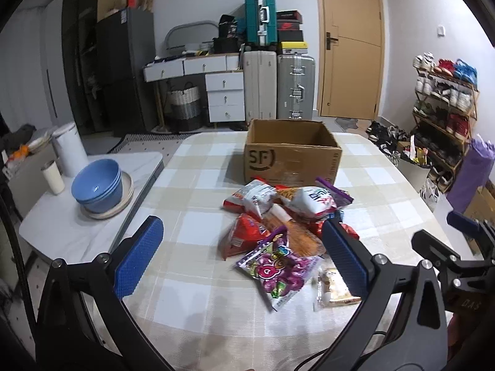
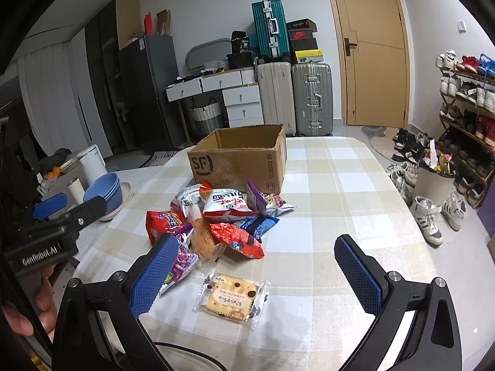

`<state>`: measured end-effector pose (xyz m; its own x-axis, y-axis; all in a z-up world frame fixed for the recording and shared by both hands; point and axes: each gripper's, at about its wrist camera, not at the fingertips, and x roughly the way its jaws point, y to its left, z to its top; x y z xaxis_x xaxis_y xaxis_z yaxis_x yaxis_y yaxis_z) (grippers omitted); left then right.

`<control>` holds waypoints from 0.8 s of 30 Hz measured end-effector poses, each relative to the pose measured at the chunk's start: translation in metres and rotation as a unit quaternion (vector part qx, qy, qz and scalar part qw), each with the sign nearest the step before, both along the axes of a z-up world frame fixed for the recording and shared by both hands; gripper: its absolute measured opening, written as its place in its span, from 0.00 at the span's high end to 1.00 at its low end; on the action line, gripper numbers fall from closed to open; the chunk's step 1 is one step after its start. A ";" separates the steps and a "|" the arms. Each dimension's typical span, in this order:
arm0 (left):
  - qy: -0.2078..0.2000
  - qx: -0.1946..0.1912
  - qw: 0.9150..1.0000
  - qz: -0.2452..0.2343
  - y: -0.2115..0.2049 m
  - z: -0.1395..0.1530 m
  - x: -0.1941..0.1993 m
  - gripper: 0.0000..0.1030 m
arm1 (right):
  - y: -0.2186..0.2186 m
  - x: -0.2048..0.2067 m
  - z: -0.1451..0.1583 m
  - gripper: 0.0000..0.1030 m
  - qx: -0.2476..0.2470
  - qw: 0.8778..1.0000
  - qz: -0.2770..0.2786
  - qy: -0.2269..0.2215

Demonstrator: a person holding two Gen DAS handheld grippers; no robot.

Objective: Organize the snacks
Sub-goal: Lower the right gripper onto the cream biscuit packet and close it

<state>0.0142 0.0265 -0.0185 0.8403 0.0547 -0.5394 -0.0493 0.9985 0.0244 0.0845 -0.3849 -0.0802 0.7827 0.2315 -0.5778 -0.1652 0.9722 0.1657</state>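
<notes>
A pile of snack packets [image 1: 278, 216] lies on the checked tablecloth in front of an open, empty-looking cardboard box [image 1: 292, 154]. The pile [image 2: 222, 216] and box [image 2: 241, 157] also show in the right wrist view. A purple candy bag [image 1: 277, 270] lies nearest my left gripper [image 1: 244, 256], which is open and empty above the table. A clear-wrapped cracker pack [image 2: 232, 300] lies apart from the pile, between the fingers of my open, empty right gripper [image 2: 256, 275], which hovers over it.
Blue bowls [image 1: 99, 185] on a plate, a white cup and a white canister stand on a side table at the left. Suitcases, drawers and a door are behind. A shoe rack [image 2: 464, 108] and a bin stand at the right.
</notes>
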 end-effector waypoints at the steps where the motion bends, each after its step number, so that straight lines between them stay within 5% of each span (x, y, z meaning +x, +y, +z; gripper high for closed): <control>1: 0.003 -0.004 1.000 0.002 0.003 -0.002 0.002 0.01 | -0.001 0.001 -0.001 0.00 0.003 1.000 0.000 0.003; 15: 0.092 -0.034 0.995 0.015 0.032 -0.073 0.059 0.01 | 0.021 0.037 -0.061 0.00 0.007 0.994 0.075 0.083; 19: 0.127 -0.062 0.990 0.002 0.044 -0.098 0.078 0.01 | 0.036 0.055 -0.089 0.00 -0.008 0.982 0.131 0.135; 24: 0.142 -0.074 0.987 -0.004 0.057 -0.118 0.085 0.01 | 0.041 0.072 -0.118 0.00 -0.008 0.974 0.130 0.185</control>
<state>0.0995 0.0840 -0.1363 0.6544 -0.0484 -0.7546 -0.0540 0.9924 -0.1105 0.1562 -0.3442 -0.1983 0.4361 0.3838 -0.8139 -0.3384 0.9081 0.2468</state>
